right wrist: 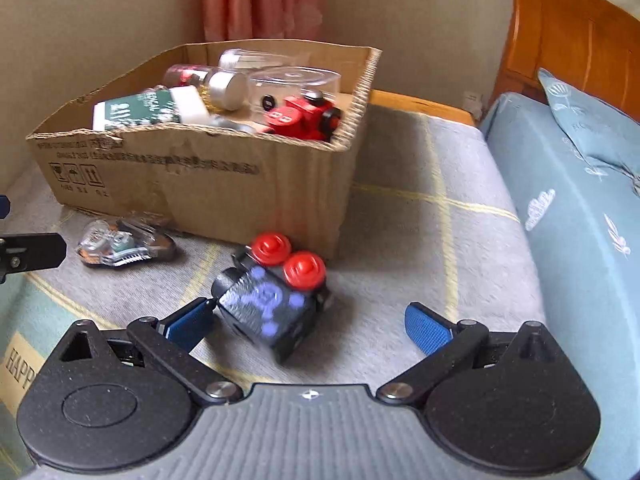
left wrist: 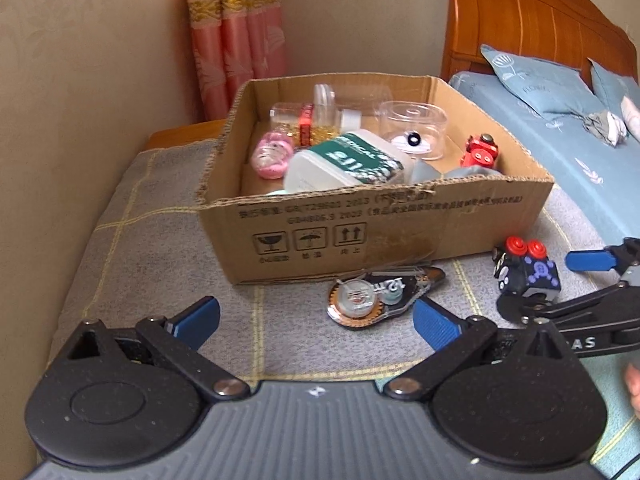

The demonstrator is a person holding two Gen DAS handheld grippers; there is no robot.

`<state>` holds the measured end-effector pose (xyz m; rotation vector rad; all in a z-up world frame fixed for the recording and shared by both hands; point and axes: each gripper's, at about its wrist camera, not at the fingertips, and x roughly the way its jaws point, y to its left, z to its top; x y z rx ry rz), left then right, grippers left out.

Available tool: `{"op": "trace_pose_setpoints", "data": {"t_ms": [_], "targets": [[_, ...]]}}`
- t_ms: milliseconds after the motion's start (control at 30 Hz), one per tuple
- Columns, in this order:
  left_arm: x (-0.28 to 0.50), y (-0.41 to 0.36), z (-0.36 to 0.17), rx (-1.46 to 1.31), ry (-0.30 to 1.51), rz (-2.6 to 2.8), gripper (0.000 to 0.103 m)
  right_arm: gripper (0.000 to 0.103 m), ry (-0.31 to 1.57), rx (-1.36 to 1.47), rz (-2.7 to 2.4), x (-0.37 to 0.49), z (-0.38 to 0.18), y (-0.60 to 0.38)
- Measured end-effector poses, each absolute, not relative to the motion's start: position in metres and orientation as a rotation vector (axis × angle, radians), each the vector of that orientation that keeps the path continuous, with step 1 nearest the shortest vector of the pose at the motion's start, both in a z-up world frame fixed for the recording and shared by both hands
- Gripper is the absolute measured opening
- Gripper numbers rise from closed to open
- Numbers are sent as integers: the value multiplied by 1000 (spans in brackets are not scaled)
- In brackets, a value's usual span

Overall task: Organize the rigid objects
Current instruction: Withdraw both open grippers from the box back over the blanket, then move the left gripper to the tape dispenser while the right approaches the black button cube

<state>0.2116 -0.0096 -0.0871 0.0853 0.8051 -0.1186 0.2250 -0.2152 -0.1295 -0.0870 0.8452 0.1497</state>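
An open cardboard box [left wrist: 360, 236] [right wrist: 192, 180] holds several small items, among them a white bottle with a green label [left wrist: 348, 164] and a red toy [right wrist: 304, 116]. In front of it on the blanket lie a clear correction-tape dispenser [left wrist: 380, 296] [right wrist: 124, 246] and a black toy cube with two red knobs [left wrist: 526, 270] [right wrist: 272, 300]. My left gripper [left wrist: 316, 318] is open, just short of the dispenser. My right gripper [right wrist: 312, 324] is open around the cube, its left finger [right wrist: 192, 322] touching it; it also shows in the left wrist view [left wrist: 560, 284].
A grey checked blanket [right wrist: 420, 220] covers the surface. A bed with blue bedding [right wrist: 580, 208] and pillows [left wrist: 536, 80] lies to the right, under a wooden headboard [left wrist: 532, 20]. A wall and pink curtain [left wrist: 236, 32] stand behind the box.
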Motion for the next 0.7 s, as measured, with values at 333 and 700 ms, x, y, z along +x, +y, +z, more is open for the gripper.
{"op": "trace_pose_setpoints", "data": {"t_ms": [333,700], "targets": [[242,-46,-109,90,835,-144,102,103,839,-64,95,211,-131,-231],[250,-48,-122,48,854,-107,102,103,825,-64,97,210,-132,-231]]}}
